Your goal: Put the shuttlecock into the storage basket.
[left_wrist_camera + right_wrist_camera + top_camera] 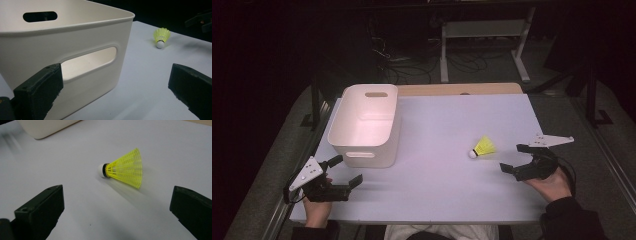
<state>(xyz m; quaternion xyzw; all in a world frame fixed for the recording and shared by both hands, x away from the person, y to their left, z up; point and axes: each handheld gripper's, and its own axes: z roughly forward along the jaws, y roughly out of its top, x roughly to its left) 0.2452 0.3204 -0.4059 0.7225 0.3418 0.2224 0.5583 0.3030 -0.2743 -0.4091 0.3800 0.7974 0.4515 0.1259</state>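
Nearest to us in the right gripper view are the 2 black jaws of our right claw (116,212), standing wide apart with nothing between them but bare tabletop (75,170). Just ahead of that gap lies the yellow shuttlecock (122,168), on its side, its white cork tip turned toward the left of that view and its plastic skirt fanning out to the right. No jaw touches it.

From the high view we see the shuttlecock (482,148) on the right half of the pale tabletop (437,185), with our right claw (517,159) near it, at its right and a little closer to us.

Our left claw (348,171) hovers at the near left corner, its jaws also spread and holding nothing. Right in front of it stands the white bin (364,125), upright, with 1 slot handle cut in its near wall and 1 in its far wall. We see its inside bare. In the left gripper view the bin (75,50) rises just past the left jaw, and the shuttlecock (161,37) sits well apart from it, across the tabletop.
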